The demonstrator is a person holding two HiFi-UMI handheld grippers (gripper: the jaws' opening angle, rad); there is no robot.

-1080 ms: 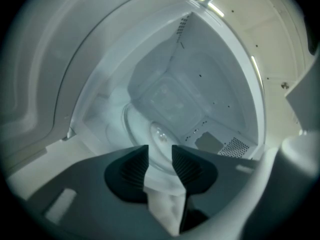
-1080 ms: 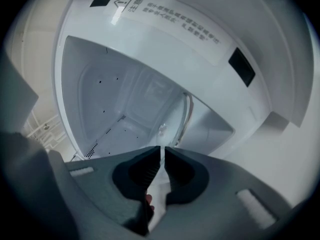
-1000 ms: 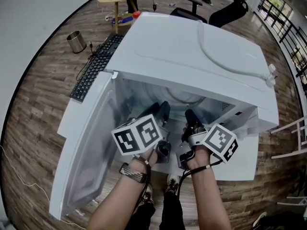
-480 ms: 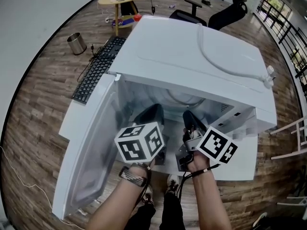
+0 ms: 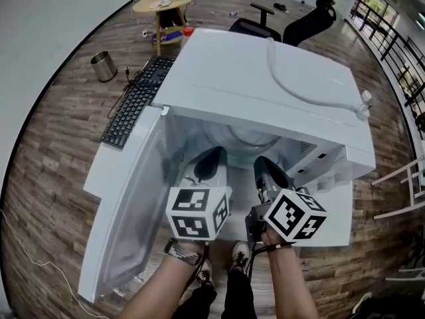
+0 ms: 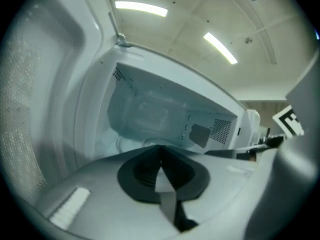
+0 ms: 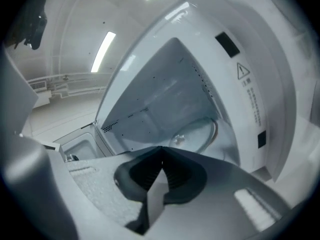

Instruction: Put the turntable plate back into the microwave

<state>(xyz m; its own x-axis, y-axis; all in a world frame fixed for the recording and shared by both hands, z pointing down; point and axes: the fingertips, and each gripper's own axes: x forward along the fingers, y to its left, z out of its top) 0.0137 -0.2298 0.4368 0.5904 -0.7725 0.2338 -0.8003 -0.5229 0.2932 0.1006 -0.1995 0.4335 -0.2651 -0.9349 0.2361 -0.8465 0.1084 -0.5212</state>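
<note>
The white microwave (image 5: pixel 265 78) stands with its door (image 5: pixel 126 211) swung open to the left. The glass turntable plate (image 5: pixel 249 138) lies on the floor of its cavity; it also shows as the plate (image 7: pixel 197 133) in the right gripper view and faintly as the plate (image 6: pixel 134 145) in the left gripper view. My left gripper (image 5: pixel 211 157) and right gripper (image 5: pixel 265 168) hover side by side in the doorway, pointing into the cavity and apart from the plate. Both are shut with nothing between the jaws, as seen at the left gripper (image 6: pixel 161 149) and right gripper (image 7: pixel 161 150).
A white hose (image 5: pixel 299 92) lies across the microwave's top. A black keyboard (image 5: pixel 133 105) rests on the white table to the left. On the wooden floor beyond are a metal bin (image 5: pixel 103 66), a round wooden table (image 5: pixel 163 5) and an office chair (image 5: pixel 299 22).
Both grippers have risen, drawn back a little from the cavity and rolled, so their marker cubes show other faces. The left jaws, apart a second ago, are closed now.
</note>
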